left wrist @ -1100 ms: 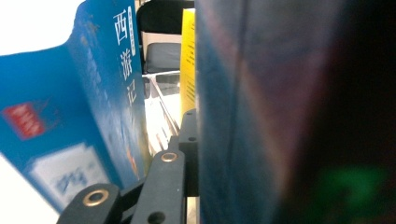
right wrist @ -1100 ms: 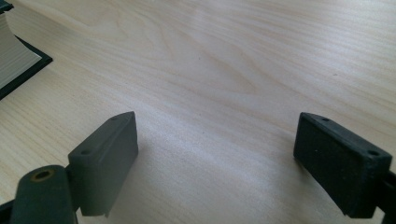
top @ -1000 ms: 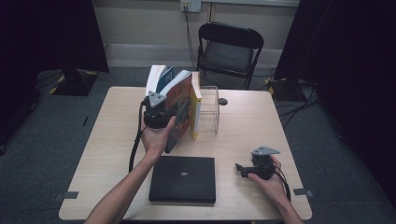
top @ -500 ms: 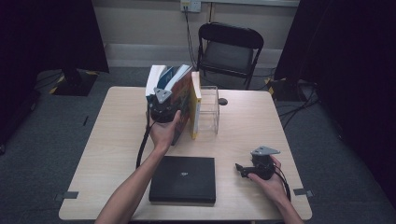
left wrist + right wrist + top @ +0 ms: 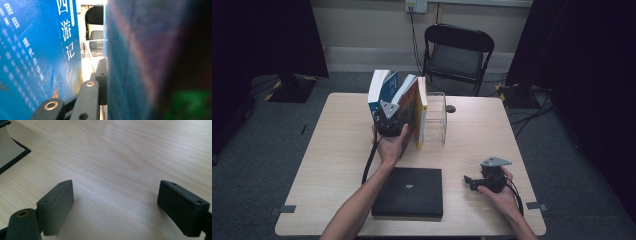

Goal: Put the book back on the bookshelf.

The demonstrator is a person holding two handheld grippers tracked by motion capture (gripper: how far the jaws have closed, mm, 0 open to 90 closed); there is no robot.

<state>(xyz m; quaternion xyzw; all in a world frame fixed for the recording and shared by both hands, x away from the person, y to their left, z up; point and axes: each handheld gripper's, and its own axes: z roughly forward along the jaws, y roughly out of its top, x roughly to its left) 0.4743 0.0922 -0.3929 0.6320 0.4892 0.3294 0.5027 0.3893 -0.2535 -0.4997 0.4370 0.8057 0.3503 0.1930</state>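
The book (image 5: 408, 107) stands upright at the far middle of the surface (image 5: 337, 150), between a blue book (image 5: 381, 92) and a yellow one; my left gripper (image 5: 389, 117) has its jaws clamped on it. My right gripper (image 5: 472, 182) rests near right, jaws wide and empty.

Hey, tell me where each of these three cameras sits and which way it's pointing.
High view: above the person's side, facing forward and down on the table; both forearms, left gripper, right gripper.
Left gripper view: rides the left gripper, looking between the upright books; its jaws grip the dark book beside the blue book.
Right gripper view: rides the right gripper, low over the tabletop; jaws apart.
Shared: high and left gripper views both show the chair.
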